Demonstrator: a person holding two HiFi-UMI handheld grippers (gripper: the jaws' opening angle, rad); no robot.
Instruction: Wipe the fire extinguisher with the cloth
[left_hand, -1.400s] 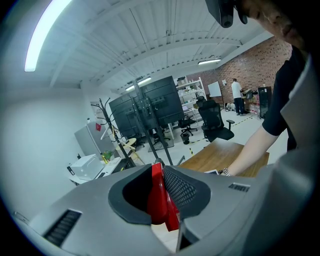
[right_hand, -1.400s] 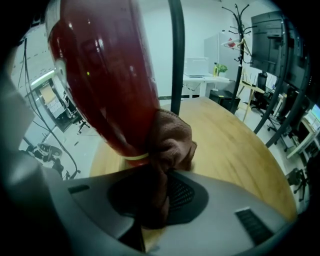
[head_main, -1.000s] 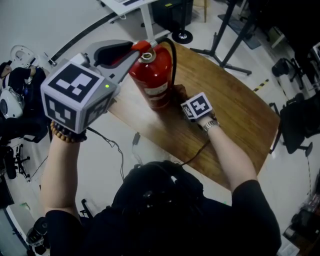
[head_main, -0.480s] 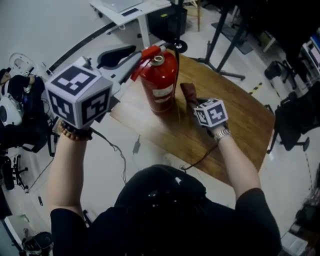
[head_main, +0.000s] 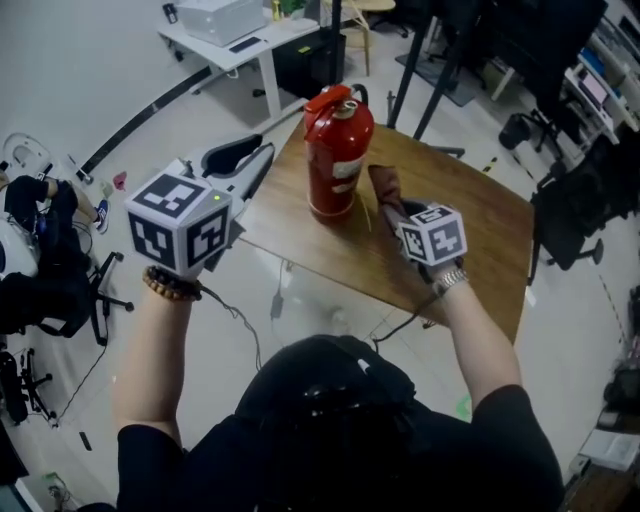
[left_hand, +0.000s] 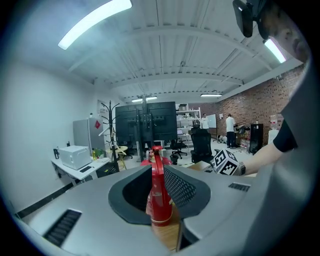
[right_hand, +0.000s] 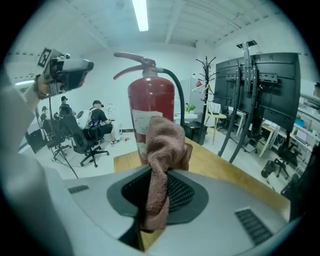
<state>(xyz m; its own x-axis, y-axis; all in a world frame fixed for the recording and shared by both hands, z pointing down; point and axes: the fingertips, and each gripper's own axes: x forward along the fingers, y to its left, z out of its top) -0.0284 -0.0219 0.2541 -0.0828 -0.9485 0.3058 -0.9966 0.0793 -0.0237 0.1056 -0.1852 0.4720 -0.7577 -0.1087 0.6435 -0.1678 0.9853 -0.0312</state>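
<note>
- left gripper (head_main: 262, 160): its jaws stand apart with nothing between them, and the fire extinguisher (head_main: 335, 150) shows only far off through the gap. a second ago its tips were up by the extinguisher's handle; now it has drawn back past the left edge of the worktop (head_main: 470, 230) and hangs over the floor (head_main: 120, 90).
- right gripper (right_hand: 159, 182): clamped on the cloth (right_hand: 162, 145), as it was a second ago. then it sat low by the extinguisher's base; now it is raised, level with the middle of the red body.
- worktop: a wooden top, bare apart from the extinguisher.
- fire extinguisher: red, upright on the worktop near its far left corner, in the same spot as before. its black hose curves down the right side.
- cloth: brownish pink, pinched at its middle. one end bunches up above the jaws and the other hangs below. in the head view it lies just right of the extinguisher; whether it touches the body i cannot tell.
</note>
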